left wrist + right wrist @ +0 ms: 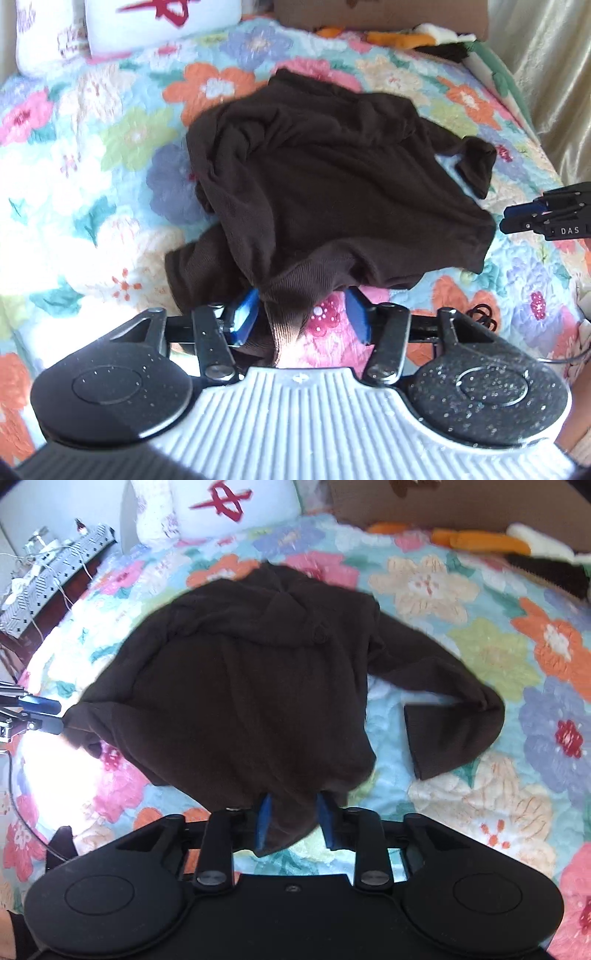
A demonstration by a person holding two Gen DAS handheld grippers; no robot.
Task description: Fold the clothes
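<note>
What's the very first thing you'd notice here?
A big dark brown sweater lies crumpled in the middle of a bed quilt covered in bright flowers. Its near edge hangs between the blue fingers of the left gripper. At the head of the bed sits a white pillow with a red mark.

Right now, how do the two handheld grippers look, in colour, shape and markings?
The left gripper has blue finger pads, black linkages, two round speckled black discs and a ribbed white body. The right gripper has blue pads too, but an all-black body with two round discs; white letters "DAS" mark its side.
</note>
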